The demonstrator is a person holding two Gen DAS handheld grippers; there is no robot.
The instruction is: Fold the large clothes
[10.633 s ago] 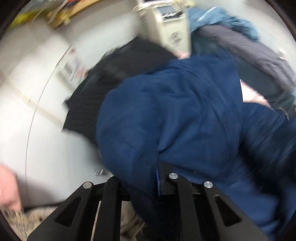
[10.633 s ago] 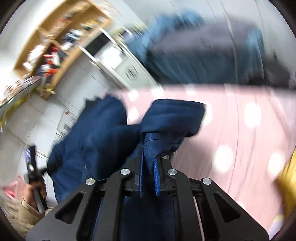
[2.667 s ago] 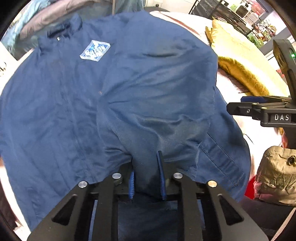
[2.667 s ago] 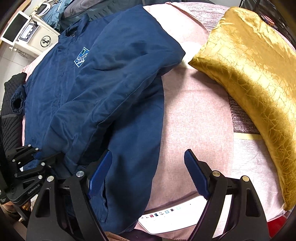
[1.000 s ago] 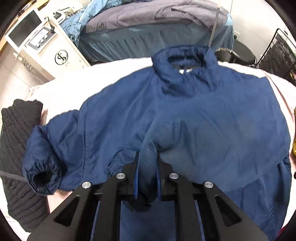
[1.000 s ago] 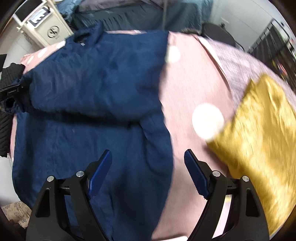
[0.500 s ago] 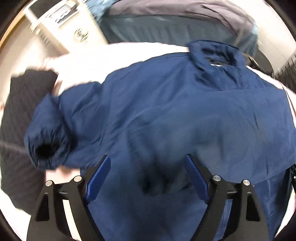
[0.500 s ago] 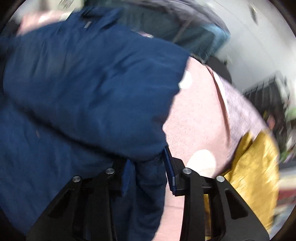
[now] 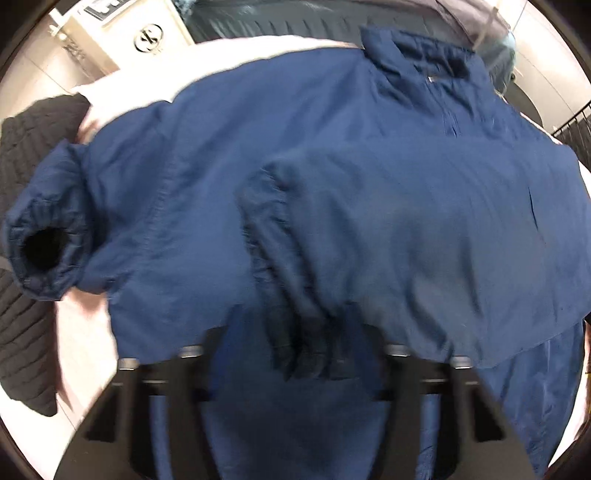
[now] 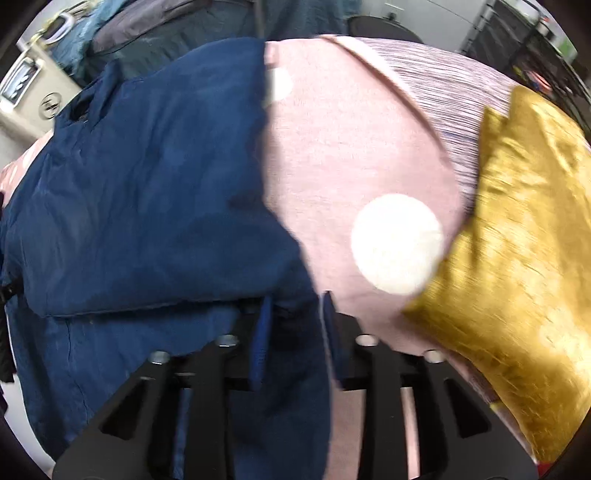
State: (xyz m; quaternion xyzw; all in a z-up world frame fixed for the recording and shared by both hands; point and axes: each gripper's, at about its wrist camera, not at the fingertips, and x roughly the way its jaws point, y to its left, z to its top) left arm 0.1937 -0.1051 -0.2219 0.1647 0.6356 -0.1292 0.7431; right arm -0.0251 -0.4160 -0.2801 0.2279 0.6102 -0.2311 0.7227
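A large navy blue jacket [image 9: 351,184] lies spread on the pink bed cover [image 10: 351,147], collar at the far side. One sleeve is folded across its body, its cuff [image 9: 280,258] lying near the middle. The other sleeve's cuff [image 9: 44,247] hangs open at the left. My left gripper [image 9: 295,354] is open just above the jacket, its fingers blurred and partly hidden by the folded cuff. My right gripper [image 10: 295,332] is shut on the jacket's right edge [image 10: 291,317], low near the hem.
A gold pillow [image 10: 517,277] lies on the right of the bed. A black knit garment [image 9: 26,258] lies at the left edge. A beige cabinet [image 9: 122,33] and a second bed with grey-blue bedding [image 9: 332,18] stand behind.
My left gripper let go of the sleeve, which now lies across the jacket. My right gripper, open a second ago, has closed on the jacket's right edge.
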